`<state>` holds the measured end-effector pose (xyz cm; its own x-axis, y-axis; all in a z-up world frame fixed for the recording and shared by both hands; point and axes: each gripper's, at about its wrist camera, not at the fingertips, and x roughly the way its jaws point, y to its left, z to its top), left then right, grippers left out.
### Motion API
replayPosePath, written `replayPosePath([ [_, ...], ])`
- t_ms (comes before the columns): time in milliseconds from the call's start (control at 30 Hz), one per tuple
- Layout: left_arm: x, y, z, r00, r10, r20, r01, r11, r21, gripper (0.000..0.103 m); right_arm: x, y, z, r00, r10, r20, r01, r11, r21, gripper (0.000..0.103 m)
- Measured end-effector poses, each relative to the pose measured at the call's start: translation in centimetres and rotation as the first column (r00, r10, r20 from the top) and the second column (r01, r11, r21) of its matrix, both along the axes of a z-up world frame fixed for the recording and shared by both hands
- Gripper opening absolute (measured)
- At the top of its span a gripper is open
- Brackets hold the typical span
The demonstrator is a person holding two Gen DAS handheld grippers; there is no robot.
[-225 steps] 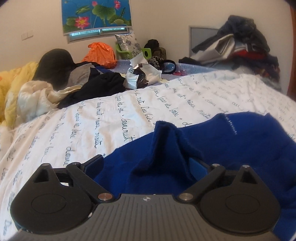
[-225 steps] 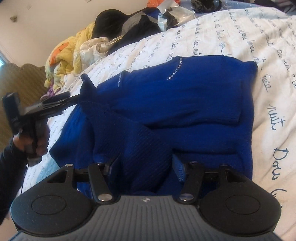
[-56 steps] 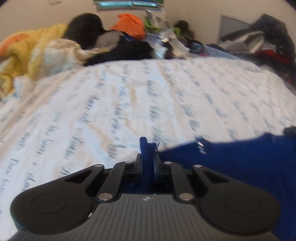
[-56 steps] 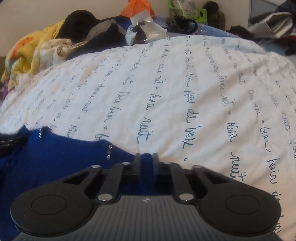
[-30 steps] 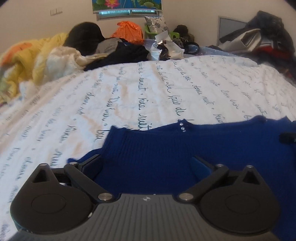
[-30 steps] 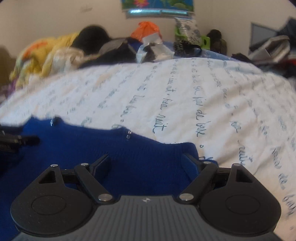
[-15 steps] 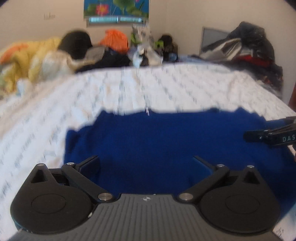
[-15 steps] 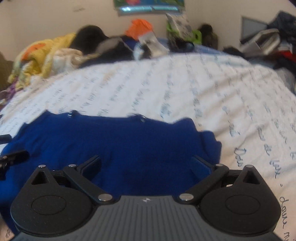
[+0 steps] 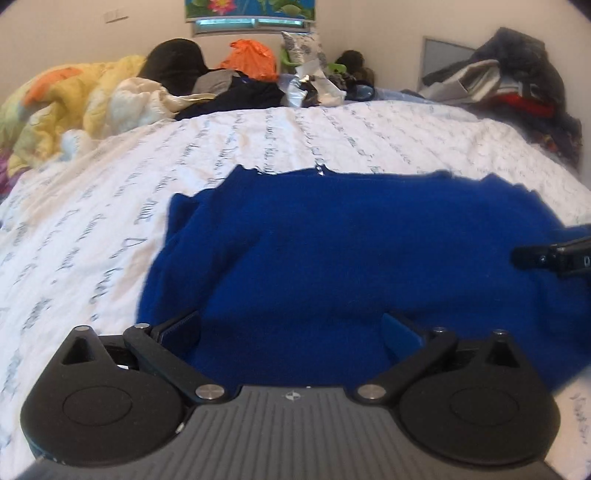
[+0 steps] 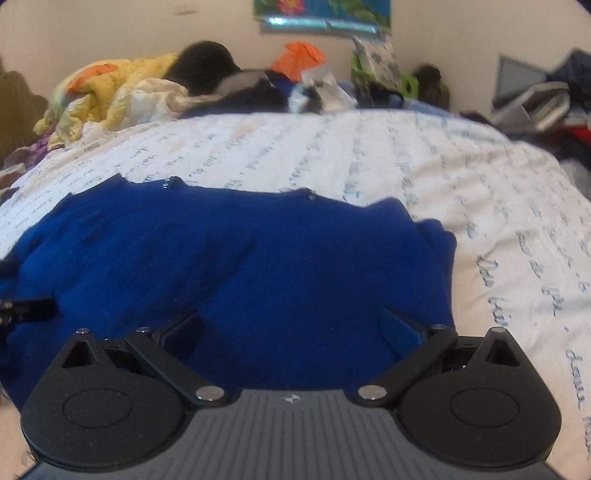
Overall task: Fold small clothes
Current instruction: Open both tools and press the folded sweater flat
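A blue knitted sweater (image 9: 351,251) lies folded flat on the white bed sheet with script print (image 9: 258,147); it also shows in the right wrist view (image 10: 240,266). My left gripper (image 9: 291,330) is open and empty, just above the sweater's near left part. My right gripper (image 10: 291,328) is open and empty, just above the sweater's near right part. The tip of the right gripper shows at the right edge of the left wrist view (image 9: 554,256), and the left gripper's tip shows at the left edge of the right wrist view (image 10: 26,308).
A yellow quilt (image 9: 62,99) lies bunched at the far left of the bed. Dark clothes and an orange bag (image 9: 251,59) sit along the far edge. A pile of clothes (image 9: 517,92) stands at the far right. A flower picture (image 9: 251,7) hangs on the wall.
Both grippers let go of the sweater's edge and opened, then drew back toward me. The sweater now lies folded flat on the sheet.
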<state>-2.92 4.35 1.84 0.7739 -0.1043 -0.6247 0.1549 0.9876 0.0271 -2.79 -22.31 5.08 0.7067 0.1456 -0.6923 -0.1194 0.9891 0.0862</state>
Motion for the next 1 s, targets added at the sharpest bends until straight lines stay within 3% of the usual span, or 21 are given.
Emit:
replayPosePath([
  [67,-1.7,0.8,0.5,1.0,0.002,0.029,-0.001,0.999,-0.04,0.103,-0.9,-0.1,1.2,1.0,-0.003,0.01,0.003,1.0,0.024,0.103],
  [133,-2.4,1.2,0.1,1.0,0.005,0.003,-0.004,0.999,-0.045,0.103,-2.6,-0.1,1.5,0.998,0.026,0.052,-0.028,0.999,0.04,0.103],
  [200,-2.6,1.3,-0.9,1.0,0.006,-0.012,-0.006,1.0,-0.02,0.103,-2.7,-0.1,-0.1,0.999,0.042,-0.007,-0.042,0.999,0.003,0.103],
  [267,-3.3,1.3,-0.5,1.0,0.004,-0.007,-0.004,1.0,-0.006,0.103,-4.0,0.3,-1.2,0.993,0.092,0.071,-0.087,0.993,-0.076,0.103],
  [367,-4.4,2.1,0.4,1.0,0.028,-0.008,-0.028,0.999,-0.034,0.103,-4.3,-0.5,-0.1,0.999,0.05,-0.014,-0.05,0.999,-0.008,0.103],
  [567,-4.3,3.4,-0.1,0.993,0.109,-0.053,-0.11,0.994,-0.011,0.103,-7.1,-2.6,1.1,1.0,-0.014,-0.025,0.016,0.996,0.092,0.103],
  [667,-4.3,3.5,-0.4,0.991,0.122,-0.049,-0.123,0.992,-0.023,0.103,-7.5,-1.9,-0.2,0.998,0.03,-0.061,-0.028,0.999,0.043,0.103],
  [733,-4.3,3.4,-0.2,0.991,0.123,-0.055,-0.124,0.992,-0.018,0.103,-8.5,-0.8,-0.7,0.997,0.079,-0.005,-0.079,0.995,-0.065,0.103],
  [833,-4.5,3.5,0.2,0.989,0.128,-0.079,-0.131,0.991,-0.04,0.103,-8.0,-0.7,0.0,0.998,0.039,-0.054,-0.041,0.998,-0.037,0.103],
  [1000,-4.5,3.1,-0.2,0.986,0.144,-0.078,-0.146,0.989,-0.027,0.103,-7.0,0.2,0.5,0.999,0.041,-0.03,-0.041,0.999,-0.001,0.103],
])
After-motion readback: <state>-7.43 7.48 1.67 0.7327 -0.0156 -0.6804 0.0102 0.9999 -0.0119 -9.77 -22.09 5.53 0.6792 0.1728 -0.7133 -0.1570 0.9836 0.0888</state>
